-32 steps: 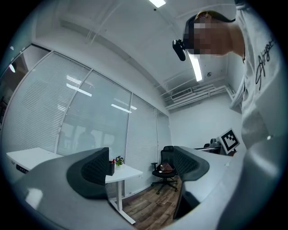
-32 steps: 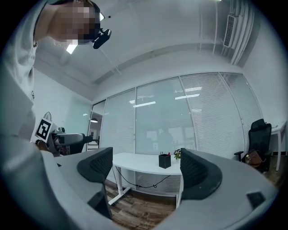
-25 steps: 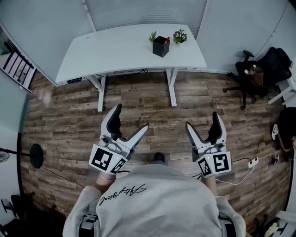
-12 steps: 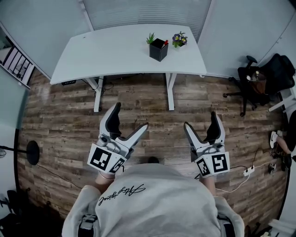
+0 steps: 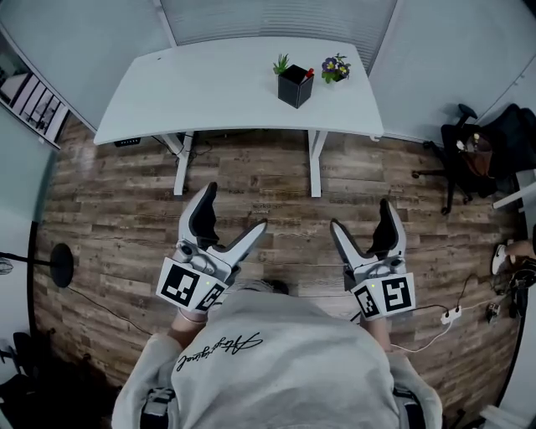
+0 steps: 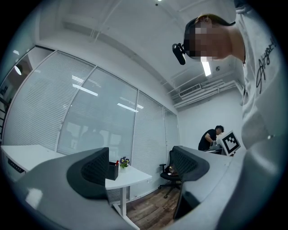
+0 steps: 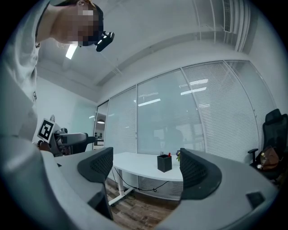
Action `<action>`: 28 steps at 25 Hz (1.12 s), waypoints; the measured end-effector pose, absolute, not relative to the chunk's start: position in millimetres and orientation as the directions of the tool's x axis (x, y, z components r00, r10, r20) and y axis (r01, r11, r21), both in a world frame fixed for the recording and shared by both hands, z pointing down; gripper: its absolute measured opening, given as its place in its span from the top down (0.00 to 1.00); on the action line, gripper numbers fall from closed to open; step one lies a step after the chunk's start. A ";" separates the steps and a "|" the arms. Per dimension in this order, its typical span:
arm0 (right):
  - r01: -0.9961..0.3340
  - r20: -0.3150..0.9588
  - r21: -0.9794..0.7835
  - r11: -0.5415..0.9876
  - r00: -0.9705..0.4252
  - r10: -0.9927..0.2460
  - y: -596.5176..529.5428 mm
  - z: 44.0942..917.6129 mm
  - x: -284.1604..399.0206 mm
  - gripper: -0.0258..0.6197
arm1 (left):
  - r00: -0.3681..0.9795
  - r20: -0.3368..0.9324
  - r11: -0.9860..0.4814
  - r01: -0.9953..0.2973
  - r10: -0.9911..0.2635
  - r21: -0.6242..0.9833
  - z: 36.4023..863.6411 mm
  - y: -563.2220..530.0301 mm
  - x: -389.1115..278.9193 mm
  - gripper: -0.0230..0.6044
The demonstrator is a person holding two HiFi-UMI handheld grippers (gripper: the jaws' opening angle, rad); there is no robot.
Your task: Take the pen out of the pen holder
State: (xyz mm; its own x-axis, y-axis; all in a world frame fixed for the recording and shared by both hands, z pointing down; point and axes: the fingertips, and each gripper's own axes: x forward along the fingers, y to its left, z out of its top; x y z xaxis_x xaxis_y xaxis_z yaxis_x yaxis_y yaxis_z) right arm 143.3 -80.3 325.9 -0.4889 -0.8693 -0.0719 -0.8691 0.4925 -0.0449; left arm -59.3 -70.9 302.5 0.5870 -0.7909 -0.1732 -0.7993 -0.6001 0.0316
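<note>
Pen holder [image 5: 295, 85] is sitting by the counter's [image 5: 218, 88] far right corner, well apart, so left gripper [image 5: 236, 207] and right gripper [image 5: 361, 214], jaws gaping wide and empty, should be closing in squarely.

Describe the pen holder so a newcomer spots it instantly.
Find the white desk against the blinds. Toward its right end stand three small things close together. The pen holder is the only black, boxy one; its neighbours are a green plant and purple flowers.
</note>
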 end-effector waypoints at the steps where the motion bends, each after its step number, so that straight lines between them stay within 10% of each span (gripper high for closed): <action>1: -0.870 -0.071 -0.046 0.491 -0.488 -0.870 -81.3 326.2 144.6 0.27 | 0.590 -0.175 -0.603 -0.797 -0.788 0.029 301.9 -72.1 -56.9 0.28; 28: -0.825 -0.048 -0.048 0.564 -0.562 -0.826 -98.9 332.3 124.7 0.29 | 0.563 -0.147 -0.574 -0.818 -0.813 0.043 310.6 -78.7 -62.3 0.28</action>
